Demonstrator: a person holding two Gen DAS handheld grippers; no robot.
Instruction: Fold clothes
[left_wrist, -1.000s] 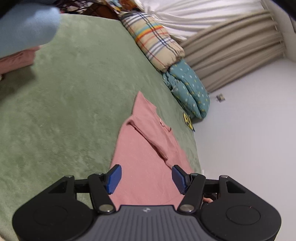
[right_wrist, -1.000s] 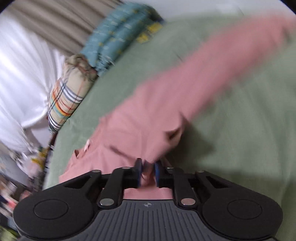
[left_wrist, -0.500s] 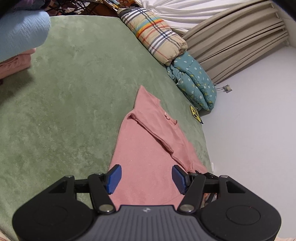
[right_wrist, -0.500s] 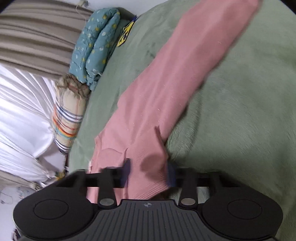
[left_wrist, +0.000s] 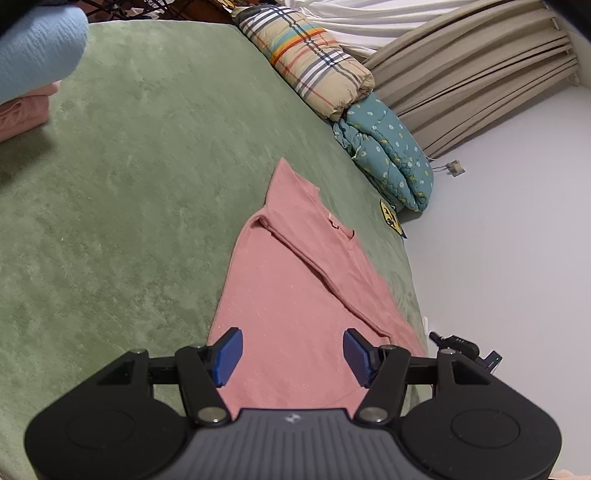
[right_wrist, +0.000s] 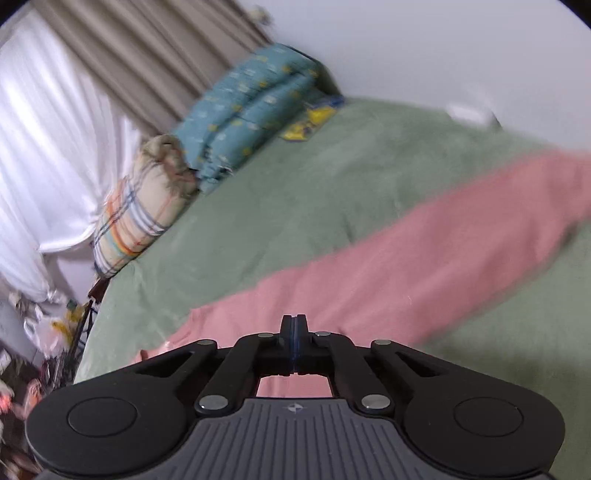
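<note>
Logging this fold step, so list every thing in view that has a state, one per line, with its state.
pink shirt: flat on the green blanket, one side folded over lengthwise.
left claw: open over the shirt's near end, nothing between its pads.
right claw: just closed, pads together, no cloth seen between them.
plaid quilt: folded, at the bed's edge.
teal quilt: folded, against the plaid quilt.
beige curtain: drawn, pleated.

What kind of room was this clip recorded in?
Most likely a bedroom. A green blanket covers what looks like a bed, two folded quilts lie along its far edge, and pleated curtains hang behind. A pink shirt lies spread on it.
</note>
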